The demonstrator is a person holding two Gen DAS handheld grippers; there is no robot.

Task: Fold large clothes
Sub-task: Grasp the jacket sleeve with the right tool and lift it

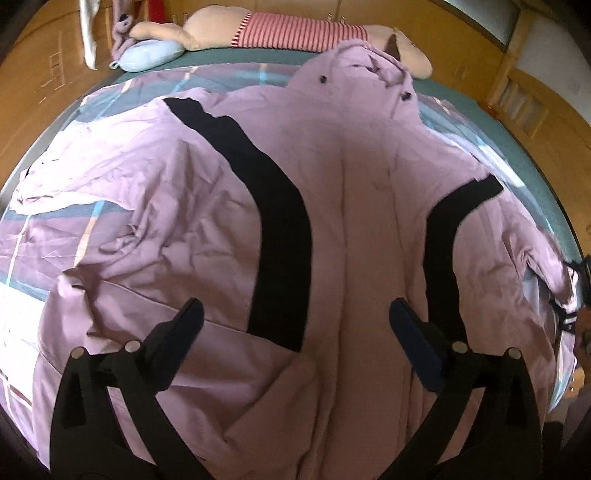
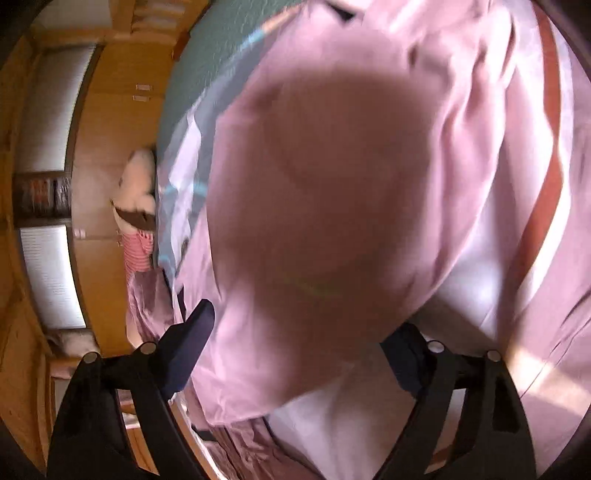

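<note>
A large lilac jacket [image 1: 351, 184] with two black stripes [image 1: 280, 221] lies spread on the bed, collar at the far end. My left gripper [image 1: 295, 306] hovers open over the jacket's lower middle, its fingers wide apart with nothing pinched between them. Its right sleeve [image 1: 546, 266] runs off toward the right edge. In the right wrist view the picture is blurred: a thick bulge of the lilac jacket [image 2: 332, 184] fills the space between the jaws of my right gripper [image 2: 303, 325]. Those jaws stand wide, and the right finger is partly hidden by cloth.
A plaid blue and lilac bed cover [image 1: 92, 110] lies under the jacket. A long plush toy with a red striped middle [image 1: 288, 31] and a pale blue cushion [image 1: 151, 55] sit at the bed's far end. Wooden cabinets [image 1: 44, 55] surround the bed.
</note>
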